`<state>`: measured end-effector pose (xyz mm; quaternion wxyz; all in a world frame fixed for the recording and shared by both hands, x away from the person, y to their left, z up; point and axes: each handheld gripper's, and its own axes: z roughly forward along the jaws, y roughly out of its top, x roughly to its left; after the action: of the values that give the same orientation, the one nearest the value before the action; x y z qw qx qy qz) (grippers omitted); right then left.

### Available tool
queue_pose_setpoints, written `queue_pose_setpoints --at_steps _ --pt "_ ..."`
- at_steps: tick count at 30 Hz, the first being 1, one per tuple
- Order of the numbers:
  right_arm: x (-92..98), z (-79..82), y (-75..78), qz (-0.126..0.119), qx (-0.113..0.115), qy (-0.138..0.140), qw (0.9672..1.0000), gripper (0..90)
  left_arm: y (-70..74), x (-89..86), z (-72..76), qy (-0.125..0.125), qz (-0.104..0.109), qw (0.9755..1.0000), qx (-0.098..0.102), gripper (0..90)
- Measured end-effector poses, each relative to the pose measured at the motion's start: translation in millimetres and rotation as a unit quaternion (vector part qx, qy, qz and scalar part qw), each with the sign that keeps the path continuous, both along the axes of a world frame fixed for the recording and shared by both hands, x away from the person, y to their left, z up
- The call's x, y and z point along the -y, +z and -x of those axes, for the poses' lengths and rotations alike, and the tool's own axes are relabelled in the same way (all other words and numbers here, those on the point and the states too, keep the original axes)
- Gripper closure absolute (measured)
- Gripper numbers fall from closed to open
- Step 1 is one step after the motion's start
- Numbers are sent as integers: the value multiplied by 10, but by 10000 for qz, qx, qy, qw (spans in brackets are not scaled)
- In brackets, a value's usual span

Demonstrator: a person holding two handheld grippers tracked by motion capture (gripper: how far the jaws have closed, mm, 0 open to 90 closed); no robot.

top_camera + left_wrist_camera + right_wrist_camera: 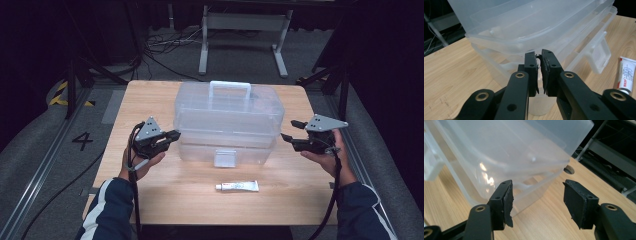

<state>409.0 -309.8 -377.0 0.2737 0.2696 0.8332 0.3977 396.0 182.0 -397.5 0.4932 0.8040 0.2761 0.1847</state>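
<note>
A clear plastic box [225, 120] with a top handle [229, 86] and a front latch [225, 157] stands in the middle of the wooden table [150, 100]. My left gripper [174, 135] is at the box's left end. In the left gripper view, my left gripper [539, 67] has its jaws nearly together on the thin rim where lid and base of the box [536, 25] meet. My right gripper [289, 130] hovers open just off the box's right end. In the right gripper view, the space between its pads [537, 195] holds only table, and the box [499, 150] is to their left.
A small white tube [238, 186] lies on the table in front of the box, also visible at the right as the tube [626, 75]. A cable hole [569, 170] sits in the tabletop beyond the box. A white metal stand [245, 30] and floor cables lie behind the table.
</note>
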Motion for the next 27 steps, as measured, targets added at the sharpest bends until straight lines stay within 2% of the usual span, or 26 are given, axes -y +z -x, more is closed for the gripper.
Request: queue_pose_setpoints --at_steps 2,4,7,12,16,18,21,22,23,24,27 --pt "-6 -11 -47 49 -72 -10 10000 404 14 15 4 6 -12 10000 24 830" --pt "-21 -18 -75 28 -34 -23 10000 404 25 21 0 -2 18 10000 37 827" --pt "-52 -39 -112 -187 118 -44 9997 411 26 16 -8 -27 26 10000 31 823" --pt "-86 -54 -135 -356 381 -78 9986 434 20 17 -8 -25 -17 10000 38 807" --pt "-108 -40 -143 -361 637 -123 9972 455 22 26 -1 -6 -35 10000 59 768" --pt "-124 -32 -150 -385 739 -113 9965 467 17 38 8 -17 -184 9998 72 753" --pt "-161 1 -138 -402 986 -135 9942 540 4 44 16 -40 -270 9996 67 724" --pt "-161 1 -138 -402 986 -135 9942 540 4 44 16 -40 -270 9996 67 713" --pt "-172 15 -127 -396 1131 -150 9927 569 -2 38 21 -87 -268 9996 55 713" --pt "-176 26 -116 -489 1243 -195 9909 591 -8 37 27 -130 -246 9996 36 696" --pt "-189 34 -99 -599 1425 -283 9876 642 -28 41 39 -192 -311 9993 24 676"
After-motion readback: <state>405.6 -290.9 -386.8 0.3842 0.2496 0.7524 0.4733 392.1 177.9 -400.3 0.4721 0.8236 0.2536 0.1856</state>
